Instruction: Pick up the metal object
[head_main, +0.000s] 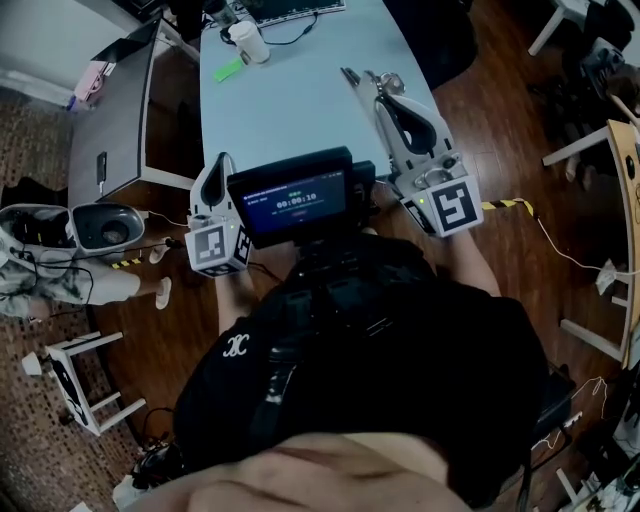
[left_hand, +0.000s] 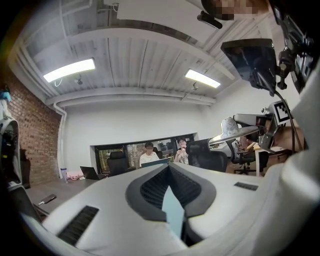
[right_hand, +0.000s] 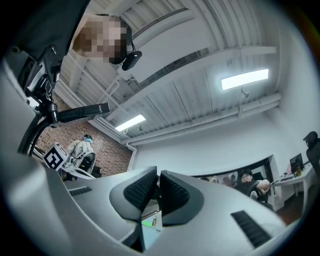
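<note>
Metal object sits pinched at the right gripper's tips, jaws clamped on it, over the table's right side. Left gripper clenched, empty, at the table's near left edge. Cup far left.

Pale blue table, dark wood floor, brick wall, ribbed white ceiling, strip lights.

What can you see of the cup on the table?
The cup is white, paper by the look, with a white lid on. It stands upright near the far end of the pale blue table. A green item lies close beside it and a dark cable runs past it.
</note>
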